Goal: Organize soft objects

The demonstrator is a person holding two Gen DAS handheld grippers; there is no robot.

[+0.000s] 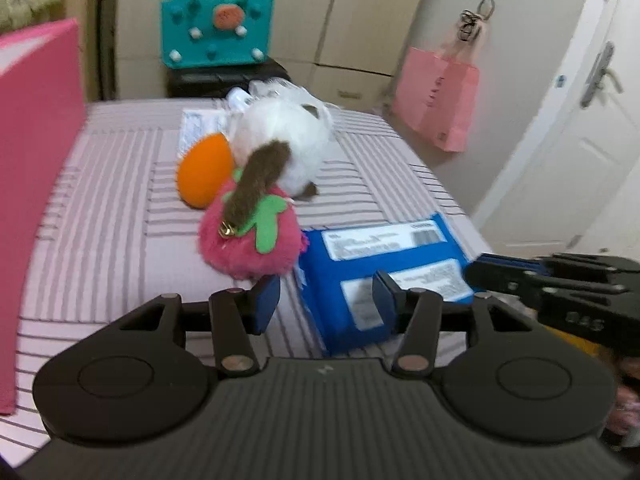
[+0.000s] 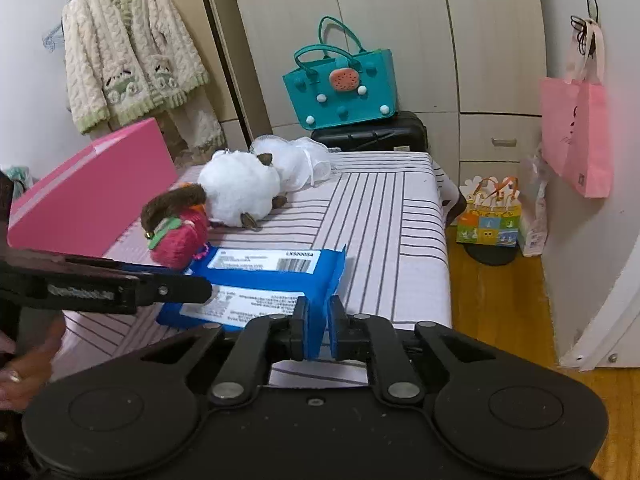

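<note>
A fuzzy pink strawberry plush (image 1: 250, 240) with green felt leaves, a fluffy white sheep toy (image 2: 240, 190), a glossy blue plastic pack (image 2: 260, 284) (white paper labels), smooth striped cloth over the bed (image 2: 380, 216), matt black plastic gripper (image 2: 318, 328), and shiny wood floor (image 2: 496, 312).

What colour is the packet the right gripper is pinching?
Blue packet with white labels, clearest in the right wrist view.

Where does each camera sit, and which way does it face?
Left wrist: behind the open left gripper, facing across the striped bed toward the strawberry plush; the right gripper shows at right.
Right wrist: behind the right gripper, jaws shut on the blue pack; a hand shows at left.
Shared: bed, plush, pack, teal bag.
</note>
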